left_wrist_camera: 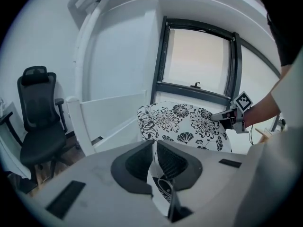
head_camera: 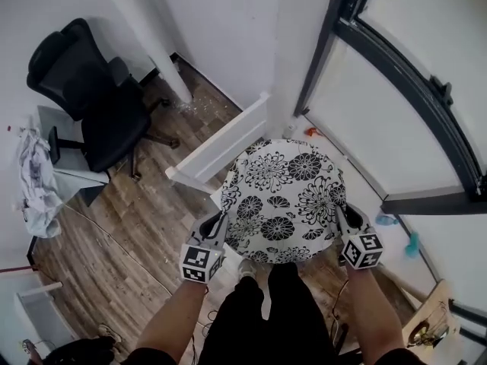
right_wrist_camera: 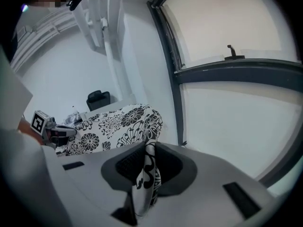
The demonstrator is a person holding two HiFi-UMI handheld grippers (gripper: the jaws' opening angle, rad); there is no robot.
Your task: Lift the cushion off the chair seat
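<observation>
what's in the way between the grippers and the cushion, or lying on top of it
Nothing visible. The left gripper and right gripper each pinch an edge of the cushion, with fabric between the jaws. Nothing lies on the cushion; the white rail stands beside its far left side, not over it.

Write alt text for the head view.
Seen from above, the left gripper and right gripper each pinch an edge of a round black-and-white floral cushion. A black office chair stands on the wood floor at upper left.

Soft bright daylight from the window (left_wrist_camera: 196, 56), strong fisheye distortion with dark corners, blurry near fingers (left_wrist_camera: 139, 162).
</observation>
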